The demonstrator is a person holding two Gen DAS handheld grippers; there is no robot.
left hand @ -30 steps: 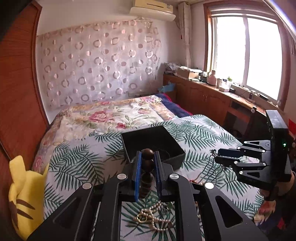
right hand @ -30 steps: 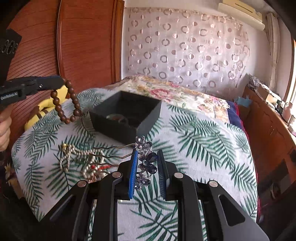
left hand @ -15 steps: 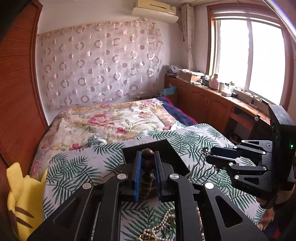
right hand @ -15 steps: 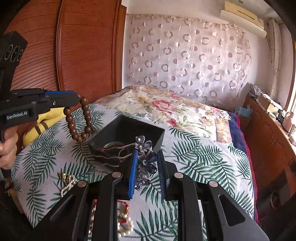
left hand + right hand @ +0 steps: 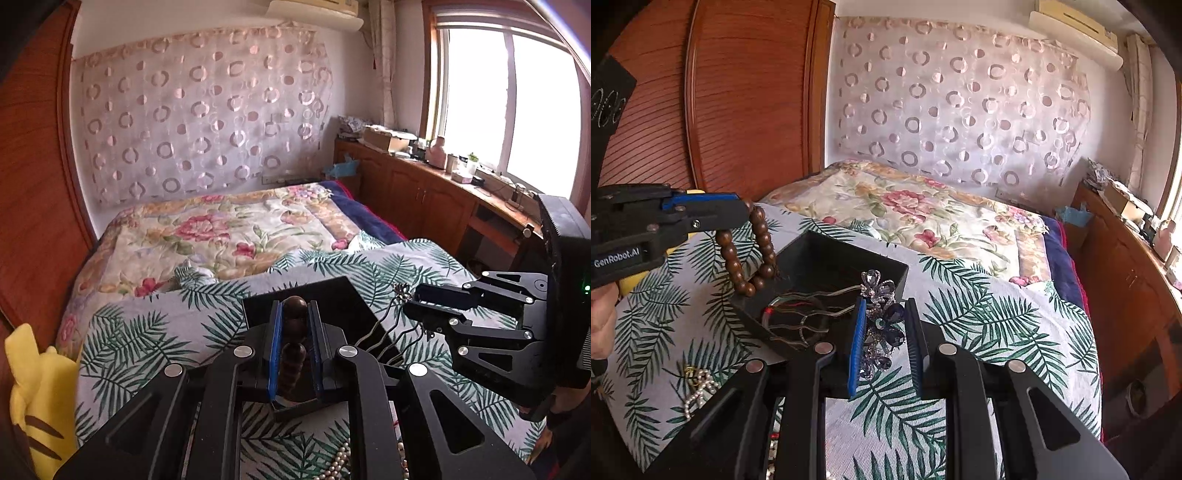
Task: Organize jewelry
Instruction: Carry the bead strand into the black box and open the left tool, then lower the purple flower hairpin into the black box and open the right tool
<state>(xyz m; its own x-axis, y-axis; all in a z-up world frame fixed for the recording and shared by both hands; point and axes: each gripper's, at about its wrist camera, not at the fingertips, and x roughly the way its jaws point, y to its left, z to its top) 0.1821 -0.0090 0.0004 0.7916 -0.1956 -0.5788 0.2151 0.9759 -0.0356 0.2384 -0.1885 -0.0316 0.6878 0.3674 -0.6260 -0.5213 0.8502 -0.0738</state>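
Note:
A black open box (image 5: 827, 258) sits on the palm-print bedspread and also shows in the left wrist view (image 5: 332, 299). My left gripper (image 5: 294, 343) is shut on a brown wooden bead bracelet (image 5: 293, 332), which hangs over the box's left rim in the right wrist view (image 5: 746, 251). My right gripper (image 5: 884, 336) is shut on a blue flower hair comb (image 5: 882, 321); its wavy metal prongs (image 5: 801, 317) reach over the box. A ring-like item lies inside the box.
A pearl necklace (image 5: 698, 387) lies on the bedspread in front of the box, also in the left wrist view (image 5: 340, 465). A yellow plush toy (image 5: 33, 387) lies at the left edge. A wooden headboard (image 5: 746, 103) stands behind; cabinets (image 5: 424, 195) run under the window.
Both grippers have moved forward to the box. The bracelet and the comb's prongs now hang over it, and the pearl necklace has dropped toward the bottom of both views.

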